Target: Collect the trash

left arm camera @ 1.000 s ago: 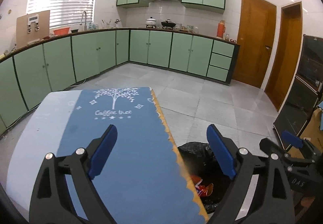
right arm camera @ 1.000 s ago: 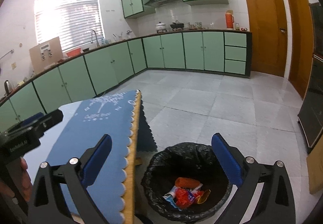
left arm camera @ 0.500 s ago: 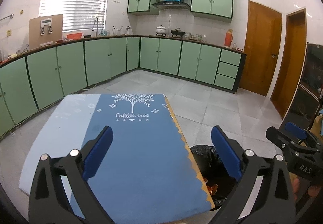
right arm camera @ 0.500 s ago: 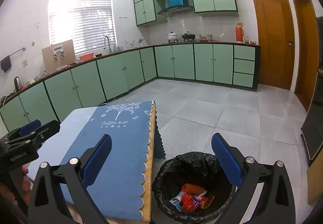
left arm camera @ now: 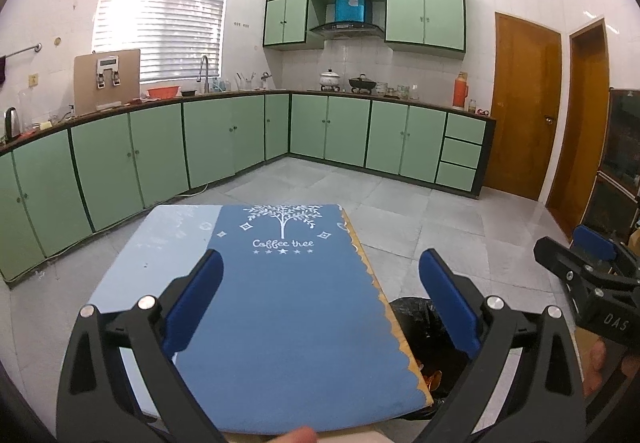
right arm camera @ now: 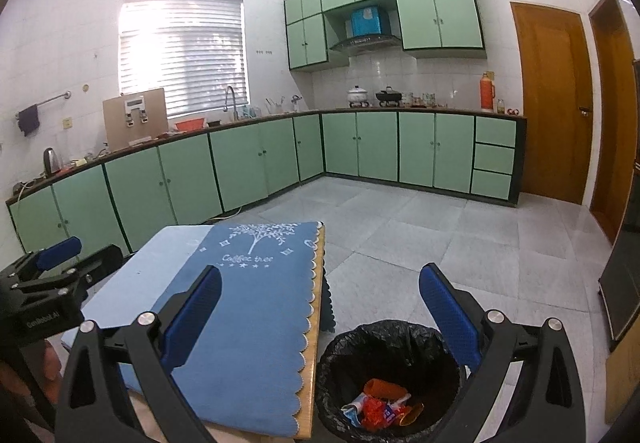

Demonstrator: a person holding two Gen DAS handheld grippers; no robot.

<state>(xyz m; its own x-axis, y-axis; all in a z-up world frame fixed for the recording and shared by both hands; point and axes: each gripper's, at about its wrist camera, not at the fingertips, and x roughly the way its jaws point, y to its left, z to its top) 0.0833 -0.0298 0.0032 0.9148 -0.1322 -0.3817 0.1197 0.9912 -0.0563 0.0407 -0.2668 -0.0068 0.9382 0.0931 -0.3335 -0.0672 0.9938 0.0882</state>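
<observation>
- Two hand-held grippers in view, both black-framed with blue pads.
- Left hand-held gripper [left arm camera: 320,299]: jaws spread wide, nothing between the pads; it hangs above the worktop.
- Right hand-held gripper [right arm camera: 320,317]: jaws likewise wide apart and empty; it sits over the gap between the worktop edge and the bin.
- Worktop [right arm camera: 316,307]: small wooden table under a blue cloth [left arm camera: 288,307] with scalloped edge, white tree print and the words "Coffee tree"; a paler blue strip runs along its left side.
- Round bin lined with a black plastic bag [right arm camera: 390,347]: stands on the grey tiled floor [right arm camera: 440,235], just beside the worktop's right edge. From the left wrist view only part of its rim shows past the cloth.
- Trash [right arm camera: 380,405]: crumpled red, orange and white wrappers lying at the bottom of the bin.
- Background: mint-green cabinets [left arm camera: 348,135] along two walls, window with white blinds [left arm camera: 160,19], wooden doors [left arm camera: 524,107] at right.
</observation>
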